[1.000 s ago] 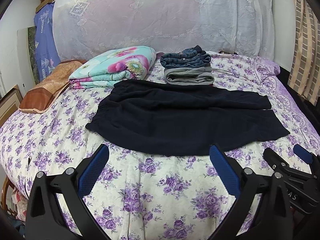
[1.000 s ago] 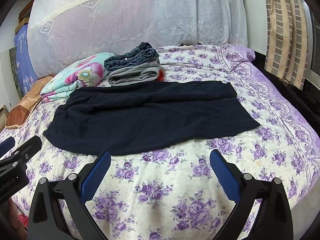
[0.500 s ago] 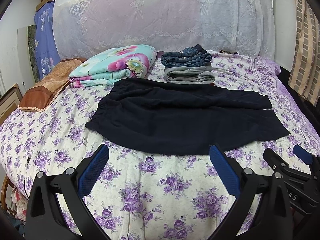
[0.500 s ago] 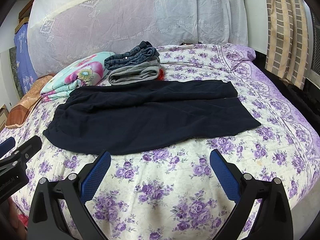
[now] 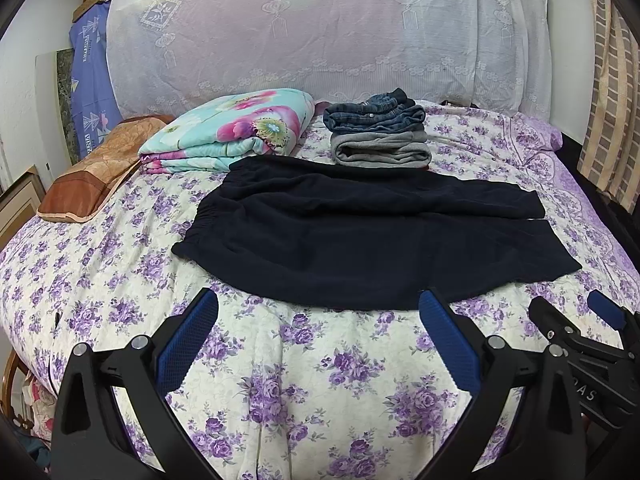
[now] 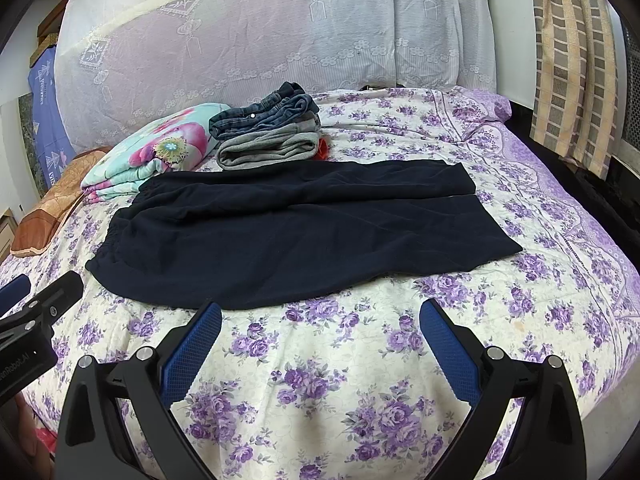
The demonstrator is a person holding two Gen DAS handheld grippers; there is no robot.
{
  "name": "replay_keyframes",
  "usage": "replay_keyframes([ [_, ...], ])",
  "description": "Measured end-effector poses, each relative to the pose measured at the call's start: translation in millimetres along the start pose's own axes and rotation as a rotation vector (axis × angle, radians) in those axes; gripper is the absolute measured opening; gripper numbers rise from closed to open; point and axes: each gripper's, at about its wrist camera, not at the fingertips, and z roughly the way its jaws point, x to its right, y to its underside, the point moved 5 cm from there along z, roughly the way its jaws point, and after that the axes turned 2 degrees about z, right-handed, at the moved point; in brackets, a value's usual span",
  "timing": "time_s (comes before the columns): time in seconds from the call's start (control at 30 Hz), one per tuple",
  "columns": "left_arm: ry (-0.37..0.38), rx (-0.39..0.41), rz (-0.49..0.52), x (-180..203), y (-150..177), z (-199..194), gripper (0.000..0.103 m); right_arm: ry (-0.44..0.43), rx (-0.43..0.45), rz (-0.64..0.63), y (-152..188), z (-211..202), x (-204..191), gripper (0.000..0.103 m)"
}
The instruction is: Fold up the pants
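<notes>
Two grippers, my left (image 5: 318,336) and right (image 6: 320,338), hover with fingers spread wide, holding nothing, just short of the pants (image 5: 360,236) lying flat on the bed (image 5: 300,380).

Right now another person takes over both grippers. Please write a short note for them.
Left gripper: open, empty, short of the near edge of the pants.
Right gripper: open, empty, also short of it.
Dark navy pants: flat on the floral bedspread, elastic waistband at left, legs side by side toward the right.
Done: pants spread out.
Left: every fold.
</notes>
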Motion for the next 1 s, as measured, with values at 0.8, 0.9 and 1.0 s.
replay_keyframes([
  [0.8,-0.001,0.000,-0.002,-1.4,0.5,0.4,0.098,-0.001,-0.002,-0.002,0.4,2.1,-0.4,0.100],
  [0.9,0.001,-0.001,-0.002,-1.5,0.5,0.4,0.098,-0.001,-0.003,-0.002,0.4,1.8,-0.6,0.100],
  [1.0,0.000,-0.003,-0.002,-2.6,1.8,0.9,0.098,0.000,-0.004,-0.002,-1.0,2.1,1.3,0.100],
])
